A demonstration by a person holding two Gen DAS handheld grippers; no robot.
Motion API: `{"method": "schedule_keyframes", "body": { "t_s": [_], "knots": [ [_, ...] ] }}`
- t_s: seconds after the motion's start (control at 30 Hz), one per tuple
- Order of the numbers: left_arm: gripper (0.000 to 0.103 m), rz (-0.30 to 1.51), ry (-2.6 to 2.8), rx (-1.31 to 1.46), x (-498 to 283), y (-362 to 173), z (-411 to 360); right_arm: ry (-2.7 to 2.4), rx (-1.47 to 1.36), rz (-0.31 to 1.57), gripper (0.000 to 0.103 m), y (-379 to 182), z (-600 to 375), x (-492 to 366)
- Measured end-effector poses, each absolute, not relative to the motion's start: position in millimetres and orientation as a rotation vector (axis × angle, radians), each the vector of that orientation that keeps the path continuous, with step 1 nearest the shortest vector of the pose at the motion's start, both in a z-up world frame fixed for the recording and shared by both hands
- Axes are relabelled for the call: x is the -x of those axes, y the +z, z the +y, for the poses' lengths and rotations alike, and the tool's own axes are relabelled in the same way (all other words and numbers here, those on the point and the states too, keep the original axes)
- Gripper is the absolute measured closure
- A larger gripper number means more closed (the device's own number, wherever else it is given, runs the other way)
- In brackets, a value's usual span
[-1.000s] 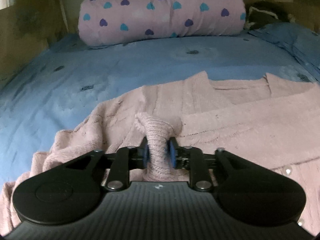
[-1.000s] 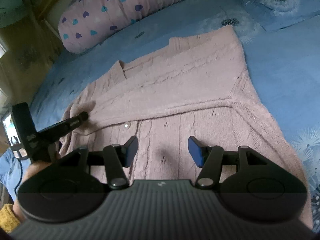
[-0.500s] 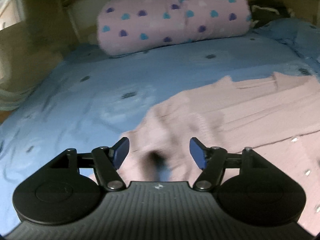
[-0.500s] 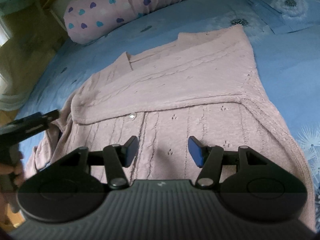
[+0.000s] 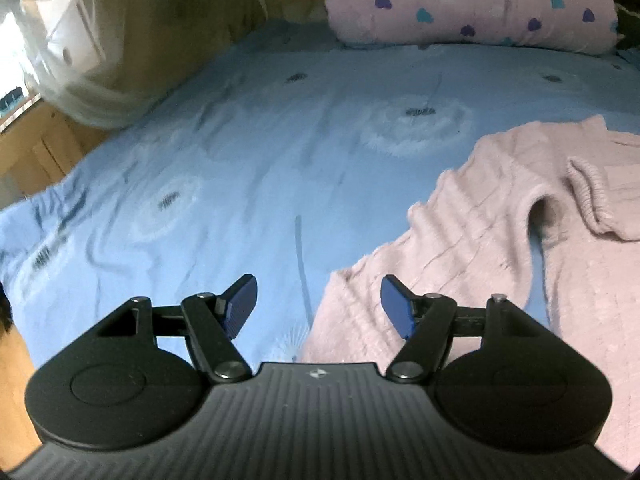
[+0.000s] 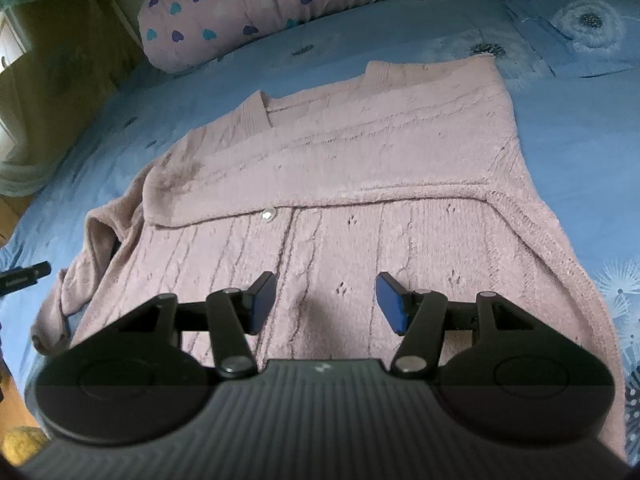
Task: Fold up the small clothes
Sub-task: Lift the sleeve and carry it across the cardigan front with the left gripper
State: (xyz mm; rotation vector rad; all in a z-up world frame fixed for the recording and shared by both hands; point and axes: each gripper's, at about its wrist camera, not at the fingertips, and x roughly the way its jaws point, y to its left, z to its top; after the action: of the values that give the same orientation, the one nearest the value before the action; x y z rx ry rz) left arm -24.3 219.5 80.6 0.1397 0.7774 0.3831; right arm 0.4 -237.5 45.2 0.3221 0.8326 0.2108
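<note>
A pink knitted cardigan [image 6: 360,184] lies flat on the blue bed sheet [image 6: 580,128], with one sleeve folded across its chest. In the left wrist view the cardigan [image 5: 500,240] fills the right side, and the ribbed sleeve cuff [image 5: 592,196] rests on it. My left gripper [image 5: 316,300] is open and empty, at the garment's left edge over the sheet [image 5: 240,152]. My right gripper [image 6: 326,298] is open and empty, just above the cardigan's lower front. The tip of the left gripper [image 6: 24,276] shows at the left edge of the right wrist view.
A pink pillow with hearts [image 6: 272,4] [image 5: 472,0] lies at the head of the bed. A blue pillow [image 6: 580,28] is at the far right. A wooden wall and floor [image 5: 52,148] border the bed's left edge.
My left gripper let go of the sleeve cuff, opened, and drew back to the left. The cuff now lies on the cardigan. The right gripper stayed open and moved slightly closer.
</note>
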Motion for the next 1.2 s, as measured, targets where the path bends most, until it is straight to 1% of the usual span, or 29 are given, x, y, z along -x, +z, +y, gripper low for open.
{"method": "schedule_keyframes", "body": {
  "t_s": [0.13, 0.3, 0.33, 0.47, 0.53, 0.63, 0.7, 0.77, 0.8, 0.83, 0.87, 0.97, 1.2],
  "knots": [
    [0.030, 0.824, 0.374, -0.076, 22, 64, 231, 0.205, -0.307, 0.847, 0.044, 41, -235, -2],
    [0.029, 0.876, 0.322, 0.069, 25, 46, 244, 0.203, -0.285, 0.854, 0.045, 38, -233, -1],
    [0.028, 0.880, 0.320, 0.083, 27, 43, 242, 0.202, -0.284, 0.855, 0.045, 37, -233, -1],
    [0.017, 0.877, 0.320, 0.126, 25, 36, 247, 0.194, -0.278, 0.852, 0.045, 35, -231, -2],
    [0.015, 0.881, 0.321, 0.128, 21, 33, 247, 0.194, -0.262, 0.849, 0.044, 34, -228, -2],
    [0.016, 0.883, 0.325, 0.106, 19, 34, 243, 0.212, -0.251, 0.845, 0.036, 32, -226, -1],
    [0.029, 0.867, 0.309, 0.110, 16, 35, 241, 0.220, -0.252, 0.845, 0.034, 31, -225, -1],
    [0.060, 0.850, 0.283, 0.102, 19, 38, 237, 0.222, -0.252, 0.843, 0.032, 31, -225, -1],
    [0.068, 0.848, 0.278, 0.085, 19, 40, 233, 0.228, -0.252, 0.841, 0.031, 31, -225, -1],
    [0.081, 0.847, 0.273, 0.073, 20, 43, 232, 0.234, -0.250, 0.840, 0.030, 31, -225, -1],
    [0.086, 0.845, 0.269, 0.062, 20, 47, 232, 0.235, -0.248, 0.838, 0.030, 31, -224, -1],
    [0.087, 0.812, 0.290, 0.051, 26, 64, 240, 0.243, -0.237, 0.836, 0.030, 33, -224, 1],
    [0.087, 0.712, 0.367, 0.004, 33, 120, 270, 0.334, -0.215, 0.816, 0.031, 49, -223, 21]
  ]
}}
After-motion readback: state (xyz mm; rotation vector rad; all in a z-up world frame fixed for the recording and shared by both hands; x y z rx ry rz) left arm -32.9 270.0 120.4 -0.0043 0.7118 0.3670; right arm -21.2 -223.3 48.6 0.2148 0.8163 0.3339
